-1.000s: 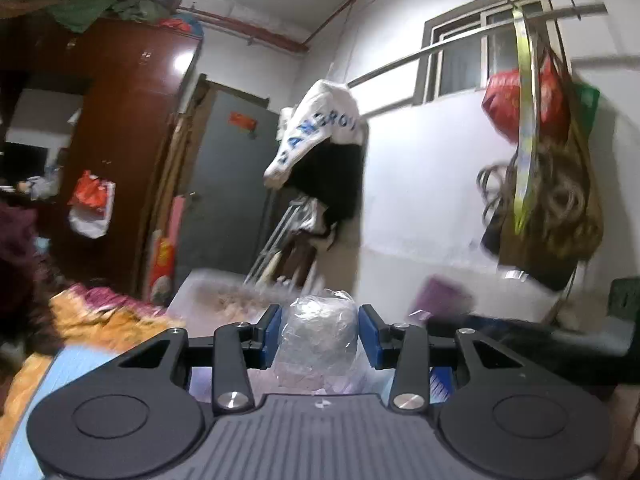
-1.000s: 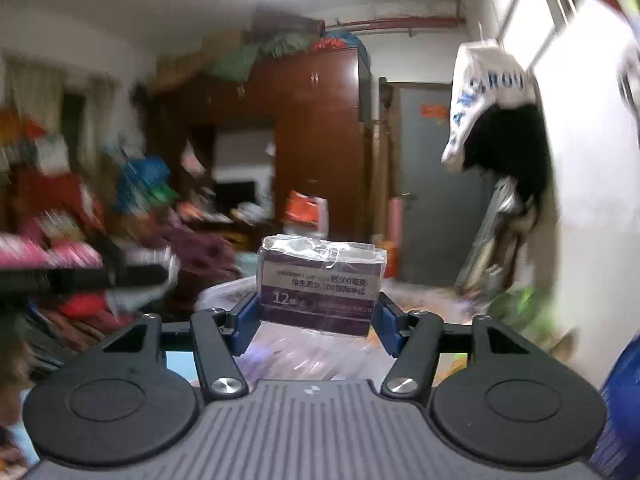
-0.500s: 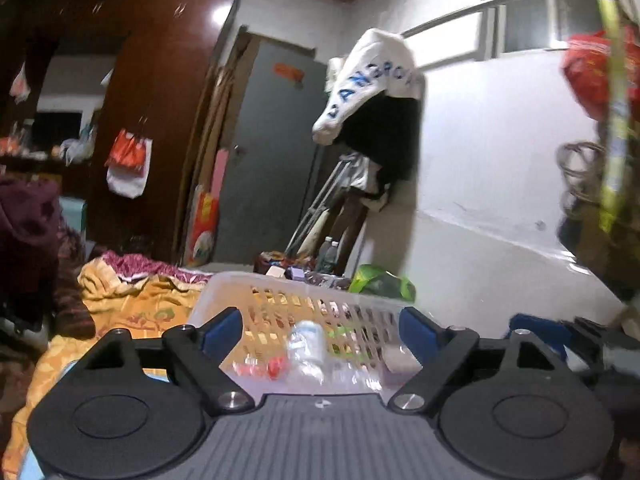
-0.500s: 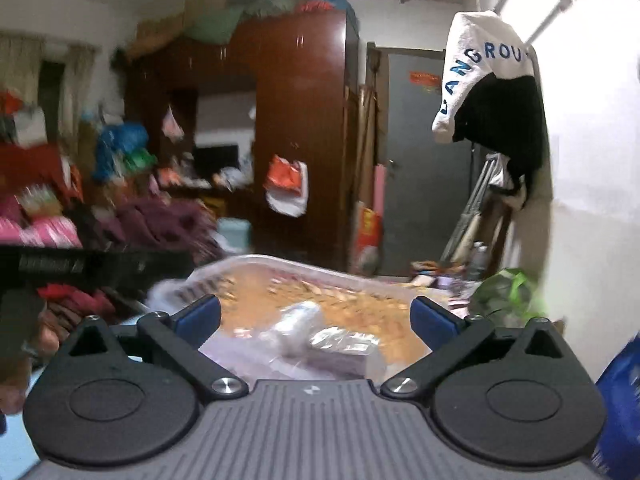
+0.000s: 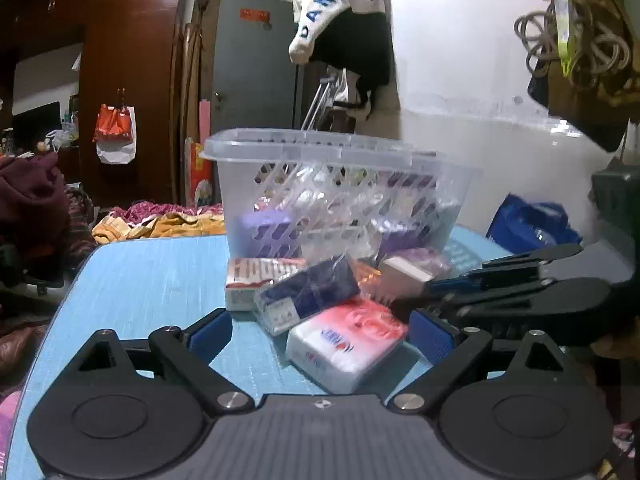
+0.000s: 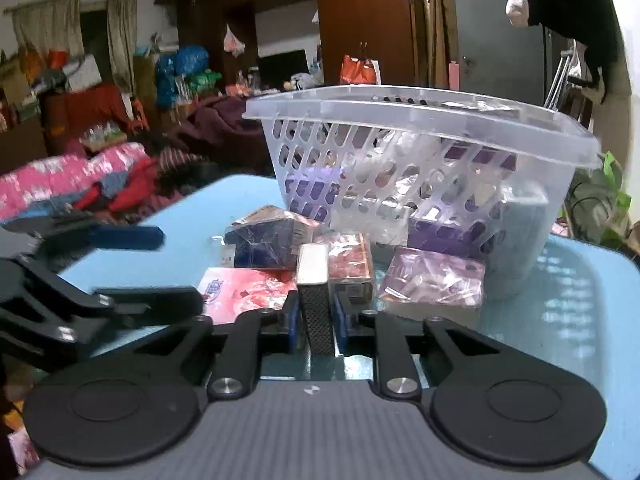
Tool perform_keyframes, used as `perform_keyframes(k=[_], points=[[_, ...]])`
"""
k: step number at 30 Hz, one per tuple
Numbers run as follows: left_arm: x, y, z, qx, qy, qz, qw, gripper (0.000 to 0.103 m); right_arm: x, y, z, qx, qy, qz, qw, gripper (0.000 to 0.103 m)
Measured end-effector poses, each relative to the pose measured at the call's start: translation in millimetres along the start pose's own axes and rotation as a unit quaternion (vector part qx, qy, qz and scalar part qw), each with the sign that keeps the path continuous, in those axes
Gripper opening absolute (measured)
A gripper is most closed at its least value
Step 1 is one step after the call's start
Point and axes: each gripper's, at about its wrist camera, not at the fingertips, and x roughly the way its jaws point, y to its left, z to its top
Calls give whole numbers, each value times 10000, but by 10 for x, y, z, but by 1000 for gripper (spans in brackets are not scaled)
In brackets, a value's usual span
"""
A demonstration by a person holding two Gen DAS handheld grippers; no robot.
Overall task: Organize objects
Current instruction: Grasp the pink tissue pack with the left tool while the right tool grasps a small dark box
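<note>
A clear plastic basket [image 5: 332, 152] [image 6: 420, 112] with several packs inside stands on the blue table [image 5: 152, 276]. In front of it lie loose packs: a red and white tissue pack [image 5: 348, 344] [image 6: 240, 288], a dark blue pack [image 5: 308, 292] [image 6: 264, 244], a red box [image 6: 350, 264] and a purple pack [image 6: 432, 280]. My left gripper [image 5: 320, 332] is open around the tissue pack. My right gripper [image 6: 316, 320] is shut on a narrow black and white box [image 6: 314, 280] that rests on the table; it also shows in the left wrist view [image 5: 404, 272].
A blue bag [image 5: 528, 224] sits at the table's right edge by the white wall. Piles of clothes [image 6: 80, 176] and a dark wardrobe [image 5: 128, 60] fill the room to the left. A jacket [image 5: 344, 20] hangs behind the basket.
Both grippers let their packs go into the basket and came down to the table. The left now straddles the tissue pack; the right has shut on the narrow box.
</note>
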Motion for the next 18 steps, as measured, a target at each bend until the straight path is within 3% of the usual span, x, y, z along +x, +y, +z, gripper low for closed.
perform_keyframes(k=[10, 14, 18], points=[[299, -198, -111, 353, 460, 31, 9983, 94, -394, -422, -287, 912, -640, 194, 9936, 18], [360, -241, -119, 445, 570, 83, 9973, 79, -377, -348, -264, 757, -713, 101, 9945, 18], [330, -223, -133, 398, 480, -3, 9981, 73, -346, -318, -266, 682, -745, 62, 9949, 18]])
